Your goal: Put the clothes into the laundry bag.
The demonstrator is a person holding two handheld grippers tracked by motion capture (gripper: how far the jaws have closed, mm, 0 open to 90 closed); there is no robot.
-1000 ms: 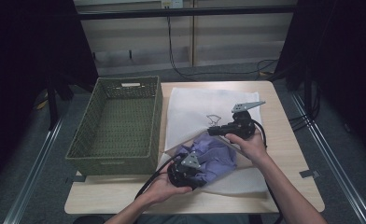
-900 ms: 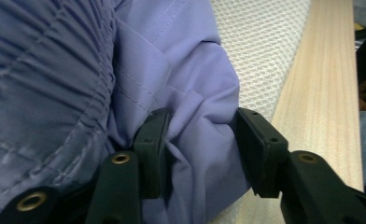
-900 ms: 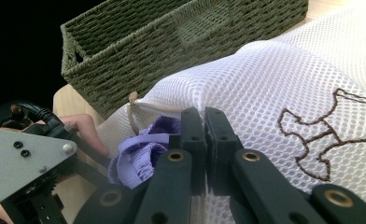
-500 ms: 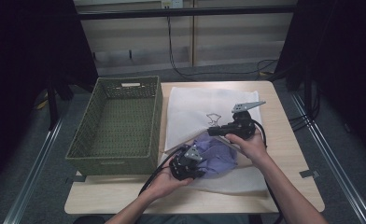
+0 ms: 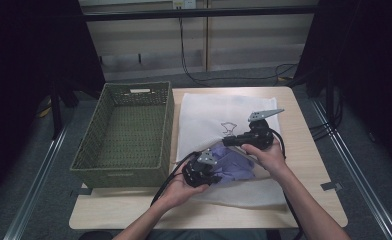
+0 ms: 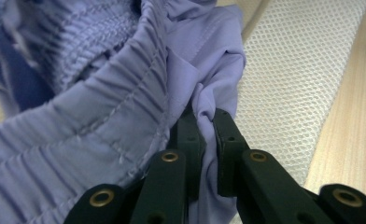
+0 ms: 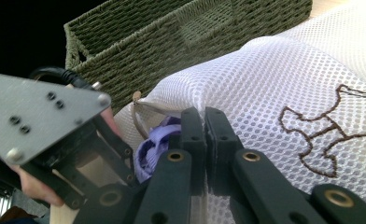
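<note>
The desk [image 5: 309, 165] is topped by a green woven basket [image 5: 126, 132] at its left and a white mesh bag [image 5: 209, 115] just beside it. A purple garment [image 5: 234, 162] is seen at the bag's near opening. A fold of the garment is pinched by the left gripper [image 6: 204, 128], its fingers having just closed. The bag's edge is pinched by the right gripper [image 7: 204, 126].

Bare wood along the table's [image 5: 311, 165] right edge and near edge: open passage. Left half blocked by tall-walled green woven basket [image 5: 124, 132], just beside the white mesh bag [image 5: 209, 115]. Bag mouth crowded: left gripper [image 5: 215, 178] and right gripper [image 5: 227, 141] close together, purple garment [image 5: 234, 162] bunched between. Bag's far half flat, unobstructed above.
</note>
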